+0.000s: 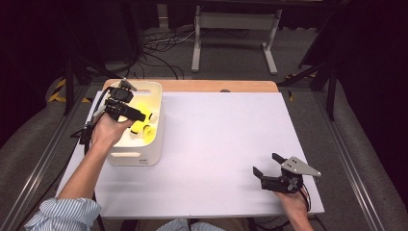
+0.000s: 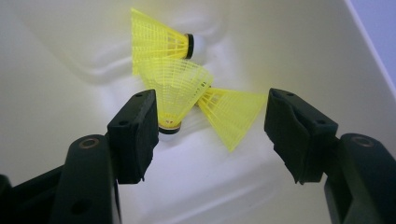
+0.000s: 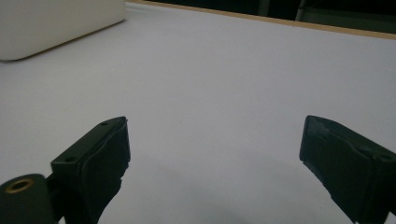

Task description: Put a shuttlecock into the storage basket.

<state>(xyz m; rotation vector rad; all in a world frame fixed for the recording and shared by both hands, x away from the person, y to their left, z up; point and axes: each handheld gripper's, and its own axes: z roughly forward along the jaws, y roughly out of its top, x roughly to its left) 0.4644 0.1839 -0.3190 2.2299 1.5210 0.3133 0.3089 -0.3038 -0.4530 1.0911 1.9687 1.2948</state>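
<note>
the left tongs (image 2: 210,130) hung wide open inside the white bin (image 1: 156,139) at the tabletop's (image 1: 226,144) left, above three yellow shuttlecocks (image 2: 180,88) — none gripped yet, so, by my reading, all the picking remained. the right tongs (image 1: 269,166) waited wide and empty — well apart, at the right.

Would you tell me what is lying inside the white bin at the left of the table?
Inside the white bin lie three yellow shuttlecocks, piled against one another on its floor. The open left gripper hangs over them, its left jaw covering part of the middle one's cork, so the floor beneath the pile stays hidden.
</note>
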